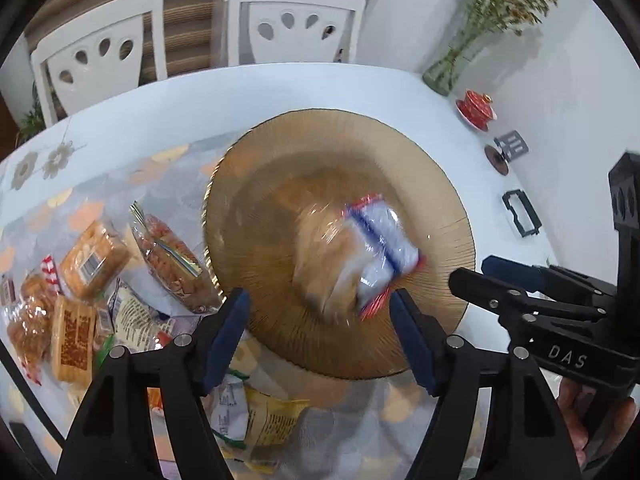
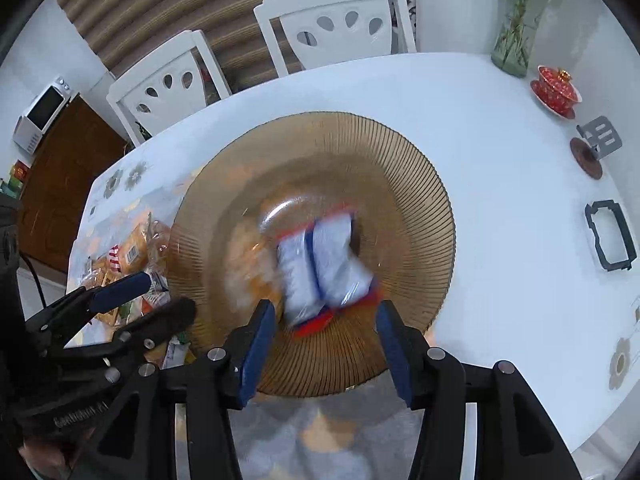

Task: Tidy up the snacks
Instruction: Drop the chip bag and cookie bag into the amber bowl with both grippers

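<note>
A wide amber ribbed glass plate (image 1: 420, 168) (image 2: 400, 168) sits mid-table. A blurred white, blue and red snack packet (image 1: 380, 248) (image 2: 324, 268) is over the plate's middle, free of both grippers; whether it rests or is falling I cannot tell. A pale orange wrapped snack (image 1: 324, 252) lies beside it on the plate. My left gripper (image 1: 320, 320) is open over the plate's near rim. My right gripper (image 2: 324, 332) is open just in front of the packet. A pile of wrapped snacks (image 1: 80, 280) (image 2: 124, 256) lies left of the plate.
Two white chairs (image 1: 292, 20) (image 2: 336, 24) stand behind the table. At the right edge are a vase of flowers (image 1: 444, 68) (image 2: 512, 48), a red lidded cup (image 1: 476, 108) (image 2: 556, 88), a brown coaster (image 2: 586, 158) and a black frame (image 2: 608, 236). More packets (image 1: 260, 416) lie near the front.
</note>
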A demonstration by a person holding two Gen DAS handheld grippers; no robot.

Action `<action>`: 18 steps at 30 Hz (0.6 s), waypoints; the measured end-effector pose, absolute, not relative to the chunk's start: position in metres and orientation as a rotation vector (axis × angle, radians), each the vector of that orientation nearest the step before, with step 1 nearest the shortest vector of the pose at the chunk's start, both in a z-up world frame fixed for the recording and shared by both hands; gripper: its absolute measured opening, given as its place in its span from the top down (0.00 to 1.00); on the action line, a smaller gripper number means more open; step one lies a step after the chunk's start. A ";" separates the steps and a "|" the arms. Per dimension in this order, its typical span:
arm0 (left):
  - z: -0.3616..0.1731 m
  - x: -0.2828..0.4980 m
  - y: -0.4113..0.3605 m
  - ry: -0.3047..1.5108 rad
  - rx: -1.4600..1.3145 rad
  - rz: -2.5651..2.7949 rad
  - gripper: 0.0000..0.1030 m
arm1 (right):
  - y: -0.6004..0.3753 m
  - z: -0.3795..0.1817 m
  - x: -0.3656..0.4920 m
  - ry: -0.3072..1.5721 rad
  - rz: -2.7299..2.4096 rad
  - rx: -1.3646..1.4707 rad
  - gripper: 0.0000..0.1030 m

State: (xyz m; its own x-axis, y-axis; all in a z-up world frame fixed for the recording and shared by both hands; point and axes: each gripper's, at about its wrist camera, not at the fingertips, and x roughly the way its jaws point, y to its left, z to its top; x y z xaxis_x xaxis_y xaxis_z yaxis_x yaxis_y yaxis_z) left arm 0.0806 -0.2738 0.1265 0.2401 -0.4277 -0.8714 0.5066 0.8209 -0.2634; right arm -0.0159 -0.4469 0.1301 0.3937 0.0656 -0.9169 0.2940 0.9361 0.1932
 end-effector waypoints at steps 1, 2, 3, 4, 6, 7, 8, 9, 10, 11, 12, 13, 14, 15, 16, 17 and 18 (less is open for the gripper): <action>0.128 0.080 -0.270 1.158 0.072 -0.636 0.31 | -0.448 0.129 -0.017 1.167 -0.145 0.354 0.51; 0.129 0.079 -0.266 1.149 0.070 -0.632 0.31 | -0.448 0.127 -0.019 1.174 -0.143 0.355 0.51; 0.131 0.078 -0.263 1.140 0.074 -0.626 0.31 | -0.448 0.125 -0.021 1.179 -0.142 0.355 0.51; 0.133 0.076 -0.259 1.129 0.084 -0.615 0.31 | -0.447 0.124 -0.022 1.184 -0.138 0.354 0.51; 0.135 0.073 -0.253 1.114 0.110 -0.584 0.31 | -0.442 0.121 -0.025 1.195 -0.122 0.356 0.51; 0.135 0.071 -0.247 1.106 0.122 -0.566 0.31 | -0.439 0.120 -0.027 1.200 -0.113 0.357 0.51; 0.135 0.069 -0.242 1.101 0.122 -0.558 0.31 | -0.435 0.119 -0.029 1.203 -0.099 0.358 0.51; 0.136 0.068 -0.237 1.097 0.118 -0.552 0.31 | -0.431 0.119 -0.030 1.205 -0.086 0.358 0.51; 0.137 0.066 -0.230 1.096 0.109 -0.544 0.31 | -0.426 0.119 -0.031 1.205 -0.073 0.357 0.51; 0.137 0.065 -0.221 1.096 0.093 -0.536 0.31 | -0.420 0.120 -0.033 1.202 -0.061 0.353 0.51; 0.138 0.064 -0.214 1.096 0.077 -0.528 0.31 | -0.415 0.121 -0.033 1.200 -0.052 0.350 0.51; 0.138 0.063 -0.202 1.096 0.052 -0.517 0.31 | -0.410 0.121 -0.034 1.200 -0.041 0.346 0.51; 0.139 0.062 -0.194 1.096 0.036 -0.505 0.31 | -0.403 0.121 -0.034 1.203 -0.026 0.343 0.51; 0.139 0.062 -0.184 1.097 0.019 -0.488 0.31 | -0.398 0.121 -0.033 1.207 -0.015 0.341 0.51; 0.138 0.061 -0.174 1.098 0.005 -0.470 0.31 | -0.393 0.121 -0.033 1.210 -0.007 0.339 0.51; 0.138 0.061 -0.162 1.100 -0.010 -0.445 0.31 | -0.387 0.120 -0.033 1.214 0.004 0.339 0.51; 0.138 0.062 -0.152 1.099 -0.023 -0.423 0.31 | -0.381 0.119 -0.033 1.217 0.014 0.338 0.51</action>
